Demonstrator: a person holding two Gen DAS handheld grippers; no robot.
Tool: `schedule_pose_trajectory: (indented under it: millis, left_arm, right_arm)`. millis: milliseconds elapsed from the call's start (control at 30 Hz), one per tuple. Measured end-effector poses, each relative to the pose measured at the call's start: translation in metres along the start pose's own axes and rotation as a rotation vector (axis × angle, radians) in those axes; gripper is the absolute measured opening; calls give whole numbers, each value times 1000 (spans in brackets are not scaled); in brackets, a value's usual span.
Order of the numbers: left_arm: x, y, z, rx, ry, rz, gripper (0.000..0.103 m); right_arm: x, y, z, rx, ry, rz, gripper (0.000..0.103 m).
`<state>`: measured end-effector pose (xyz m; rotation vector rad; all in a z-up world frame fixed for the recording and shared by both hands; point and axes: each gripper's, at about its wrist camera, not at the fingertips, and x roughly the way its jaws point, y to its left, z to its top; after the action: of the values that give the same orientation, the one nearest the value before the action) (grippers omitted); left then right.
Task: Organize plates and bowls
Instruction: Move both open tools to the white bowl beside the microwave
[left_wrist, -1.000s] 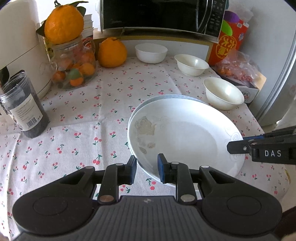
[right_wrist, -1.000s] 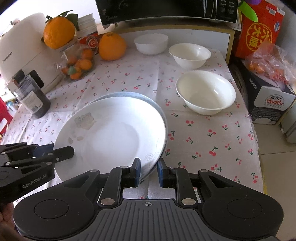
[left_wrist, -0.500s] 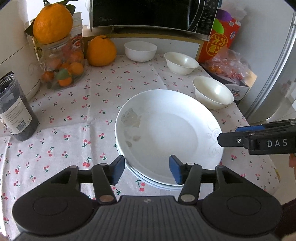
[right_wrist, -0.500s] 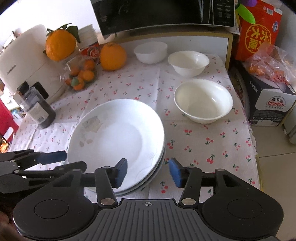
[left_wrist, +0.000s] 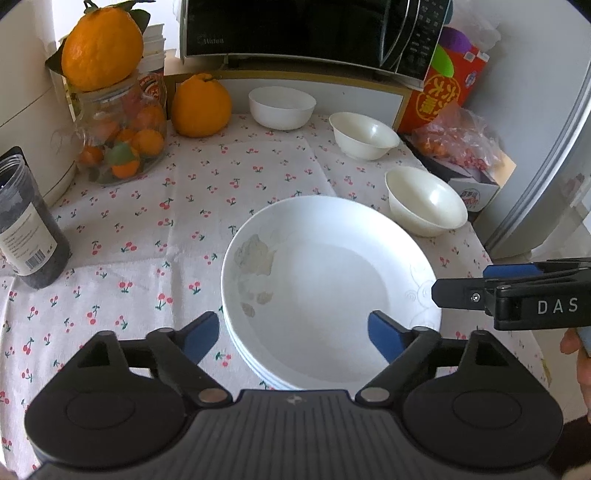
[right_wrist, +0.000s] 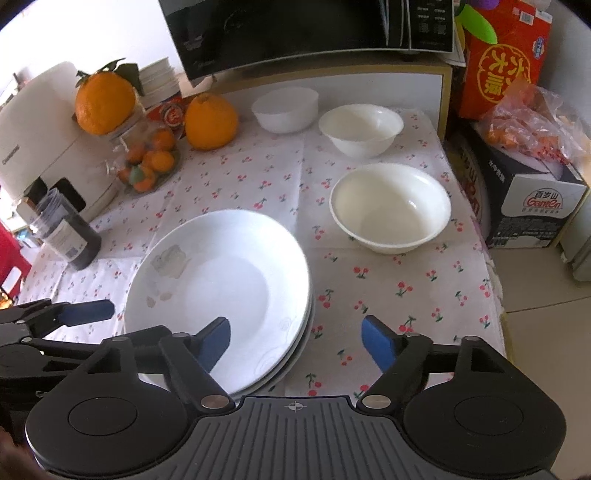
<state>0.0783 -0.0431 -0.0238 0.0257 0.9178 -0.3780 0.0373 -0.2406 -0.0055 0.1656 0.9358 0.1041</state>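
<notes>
Left wrist view: I am holding my left gripper (left_wrist: 293, 334) spread wide, grasping nothing, over the near edge of the stacked plates (left_wrist: 328, 291) (three bowls (right_wrist: 389, 206) sitting farther right); my right gripper (right_wrist: 295, 341) is gaping too.

A second ago both hand-held grippers pinch the near rim of the top plate (left_wrist: 328, 291), which sits tilted and offset above the plates beneath it. Now the left hand-held gripper (left_wrist: 293, 334) has its blue pads spread wide, one on each side of the plate's near-left rim and clear of it. The right hand-held gripper (right_wrist: 295, 341) is likewise spread, one pad over the plate's near edge, the other out over the cherry-print cloth. The top plate now lies flat and nested on the plate stack (right_wrist: 295, 354), no longer skewed. Both cameras sit higher and farther back from the stack than before.
</notes>
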Motion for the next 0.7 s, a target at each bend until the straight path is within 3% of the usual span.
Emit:
schedule_pose_trajectory:
  millis: [367,700]
  left_arm:
    - [3,8,29,-86,-33,44,102]
    - [13,23,80,-171,-62,105,102]
  right_arm:
    - [-3,-20,26,76,-50,-2,91]
    - [7,-24,86,141,-88,-17,95]
